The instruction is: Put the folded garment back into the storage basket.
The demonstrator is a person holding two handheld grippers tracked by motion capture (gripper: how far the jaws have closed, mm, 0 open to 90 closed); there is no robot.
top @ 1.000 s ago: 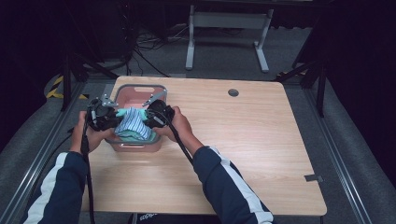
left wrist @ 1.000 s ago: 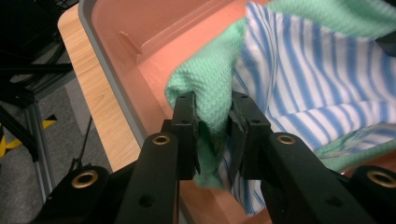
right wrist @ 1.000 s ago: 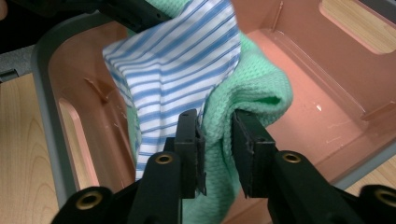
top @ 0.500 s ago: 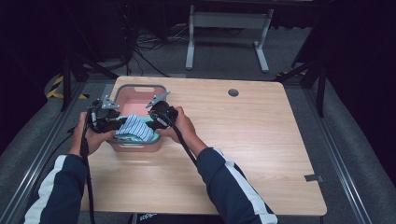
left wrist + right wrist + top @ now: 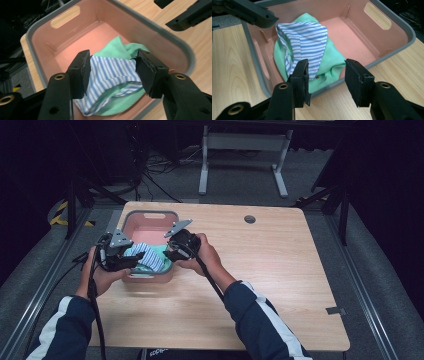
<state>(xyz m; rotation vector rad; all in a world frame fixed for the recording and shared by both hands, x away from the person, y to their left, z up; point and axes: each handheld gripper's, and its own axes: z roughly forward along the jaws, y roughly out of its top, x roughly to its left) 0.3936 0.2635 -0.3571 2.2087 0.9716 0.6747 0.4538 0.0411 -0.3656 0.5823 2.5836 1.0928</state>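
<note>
Nearest us, our left tongs [image 5: 131, 262] hang above the near-left rim of the pink plastic bin with the grey rim [image 5: 149, 214], jaws apart with nothing clamped; in the left gripper view the blue-and-white striped cloth [image 5: 111, 75] lies below and between them, seemingly untouched. Our right tongs [image 5: 170, 254] sit at the near-right rim, jaws also apart and empty. The striped cloth is draped over a crumpled mint-green cloth [image 5: 329, 66], both heaped in the bin's near end, which stands on the pale wooden surface [image 5: 280, 270] toward its far-left corner. The risk, as we judge it, is that the heap sits high against the near wall: a careless pinch could catch both cloths together, or snag only a loose fold so the striped one slides off. Pressing down on the rim could also tip or shove the light bin, since nothing braces it. Compared with a second ago, the bundle has sunk lower into the bin and our two tongs have drawn outward from it, letting it go.
</note>
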